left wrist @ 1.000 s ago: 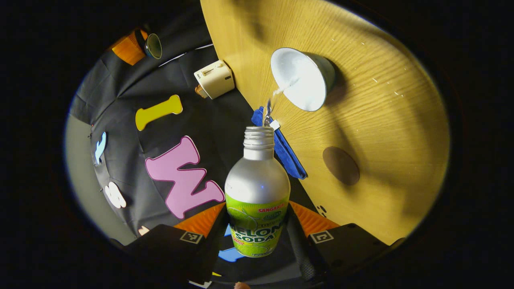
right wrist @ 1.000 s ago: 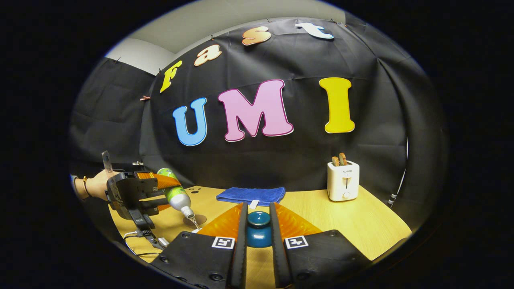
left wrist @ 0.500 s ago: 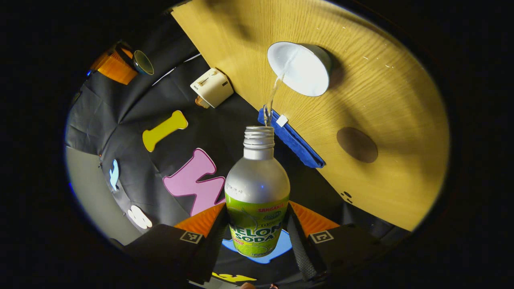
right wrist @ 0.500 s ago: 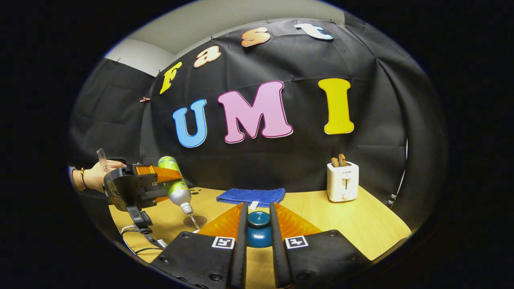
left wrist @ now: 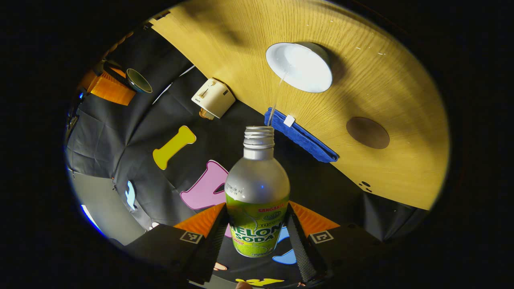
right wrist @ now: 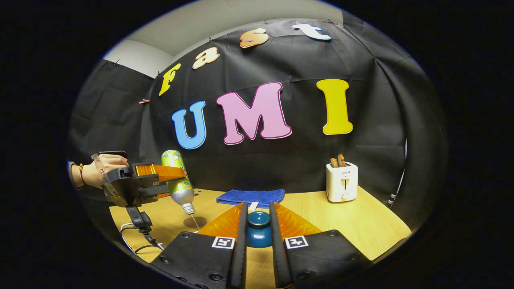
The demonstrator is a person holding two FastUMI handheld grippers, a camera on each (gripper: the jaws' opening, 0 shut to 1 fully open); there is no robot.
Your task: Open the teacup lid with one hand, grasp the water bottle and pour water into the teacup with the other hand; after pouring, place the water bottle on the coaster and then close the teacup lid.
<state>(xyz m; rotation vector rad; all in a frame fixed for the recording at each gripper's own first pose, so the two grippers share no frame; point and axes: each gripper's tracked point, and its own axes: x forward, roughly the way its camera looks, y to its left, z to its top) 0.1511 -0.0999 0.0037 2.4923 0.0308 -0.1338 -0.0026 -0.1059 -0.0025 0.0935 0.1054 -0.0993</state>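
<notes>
Left tongs (left wrist: 257, 233) clamp the tilted water bottle (left wrist: 257, 200), a thin stream falling toward the teacup (left wrist: 299, 66). Right tongs (right wrist: 257, 228) grip the lid (right wrist: 258, 228).

Open table (right wrist: 361, 224) is seen at 3 o'clock of the right claw (right wrist: 258, 224) in the right gripper view, bounded only by the toaster (right wrist: 341, 182) near the back edge at 2 o'clock. The folded blue cloth (right wrist: 251, 196) is laid across the rear at 12 o'clock. The passage at 9 o'clock is blocked by the left claw (right wrist: 160, 180) and the tilted water bottle (right wrist: 178, 182), held above the coaster (right wrist: 194, 221). In the left gripper view, bare wood is shown between the teacup (left wrist: 299, 66) and the coaster (left wrist: 367, 133), at 1 o'clock of the bottle (left wrist: 258, 188).
</notes>
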